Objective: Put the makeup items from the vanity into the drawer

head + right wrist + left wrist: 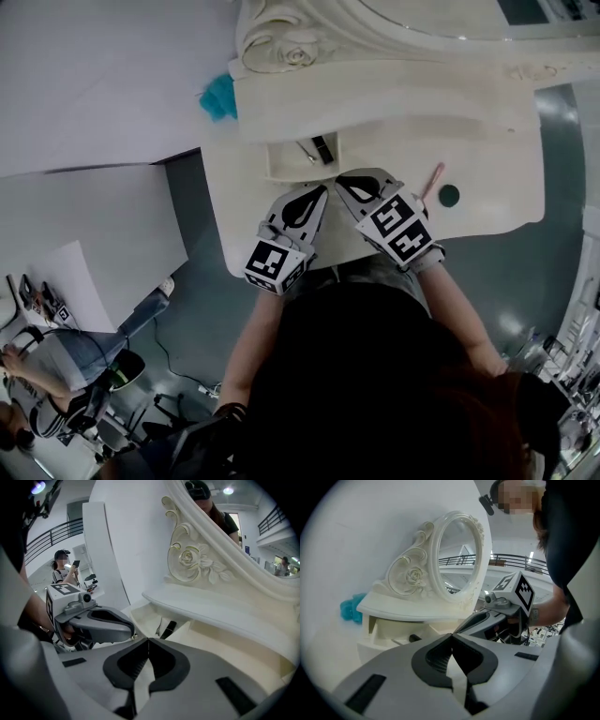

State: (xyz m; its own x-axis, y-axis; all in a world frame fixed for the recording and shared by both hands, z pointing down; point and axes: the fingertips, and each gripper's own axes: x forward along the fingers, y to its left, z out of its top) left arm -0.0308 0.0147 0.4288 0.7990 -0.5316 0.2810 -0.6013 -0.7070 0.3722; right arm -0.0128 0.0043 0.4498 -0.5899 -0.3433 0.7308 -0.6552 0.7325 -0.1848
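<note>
Drawer, open, just ahead of the left claw and right claw, both closed on nothing, held one black tube and one slim tool.

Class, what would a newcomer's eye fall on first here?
The carved white mirror stands out at the back of the vanity. In front of it the left gripper and right gripper, both shut, point at the open drawer. A pink pencil and green disc lie to their right.
</note>
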